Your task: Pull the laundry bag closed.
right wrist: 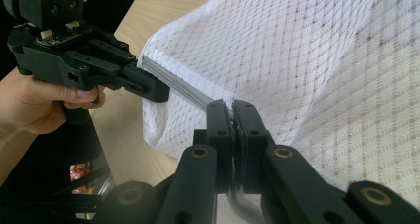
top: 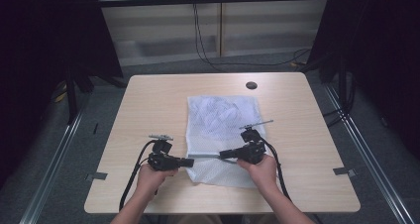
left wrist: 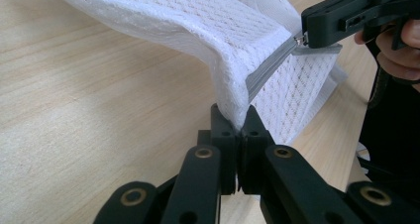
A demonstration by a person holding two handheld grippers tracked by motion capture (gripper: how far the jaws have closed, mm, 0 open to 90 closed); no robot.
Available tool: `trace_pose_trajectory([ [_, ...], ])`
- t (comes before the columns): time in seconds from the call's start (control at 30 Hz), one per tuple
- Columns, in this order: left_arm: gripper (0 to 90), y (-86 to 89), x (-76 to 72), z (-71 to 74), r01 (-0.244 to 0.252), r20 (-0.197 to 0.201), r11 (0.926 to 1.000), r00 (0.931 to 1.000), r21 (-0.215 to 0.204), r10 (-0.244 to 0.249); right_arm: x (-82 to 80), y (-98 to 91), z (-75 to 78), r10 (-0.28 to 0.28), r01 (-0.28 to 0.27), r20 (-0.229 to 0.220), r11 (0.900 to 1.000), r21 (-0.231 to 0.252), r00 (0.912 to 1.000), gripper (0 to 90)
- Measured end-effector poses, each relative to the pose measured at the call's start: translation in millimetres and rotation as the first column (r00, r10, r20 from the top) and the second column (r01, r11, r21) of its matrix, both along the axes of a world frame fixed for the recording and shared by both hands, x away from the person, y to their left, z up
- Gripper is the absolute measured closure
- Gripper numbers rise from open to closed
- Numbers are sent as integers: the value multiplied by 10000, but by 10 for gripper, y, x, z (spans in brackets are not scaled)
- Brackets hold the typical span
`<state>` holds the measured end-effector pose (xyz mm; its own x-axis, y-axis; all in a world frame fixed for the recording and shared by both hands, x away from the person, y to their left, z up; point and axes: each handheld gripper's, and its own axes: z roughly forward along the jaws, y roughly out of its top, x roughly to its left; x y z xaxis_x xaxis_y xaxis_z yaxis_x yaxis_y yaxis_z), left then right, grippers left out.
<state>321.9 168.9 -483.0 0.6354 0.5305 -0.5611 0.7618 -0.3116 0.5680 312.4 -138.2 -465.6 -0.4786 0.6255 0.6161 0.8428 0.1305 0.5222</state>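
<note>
My pale wooden table (top: 148,100) carries a white mesh laundry bag (top: 218,116) at its middle, its near edge lifted; along that bag's grey zipper strip (left wrist: 270,65) my left gripper (left wrist: 241,122) pinches the corner fabric and my right gripper (right wrist: 232,110) clamps the zipper

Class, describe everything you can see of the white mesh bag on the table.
The white mesh bag is a flat, roughly rectangular pouch of soft netted fabric with a diamond weave and a grey zipper along its near part. It lies on the wooden table, crumpled at its far end. The left gripper is shut on the bag's edge at the zipper's end, lifting it; the right gripper is shut on the zipper line farther along.
</note>
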Motion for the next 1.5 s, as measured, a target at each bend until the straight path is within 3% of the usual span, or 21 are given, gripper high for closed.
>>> trace_pose_trajectory([
  [1.5, 887, 49, 19, 5, -124, -189, 9999, 9997, -94, 122, -43, -243, -8, -214, 214, -48, 9998, -43, 9998, 871],
])
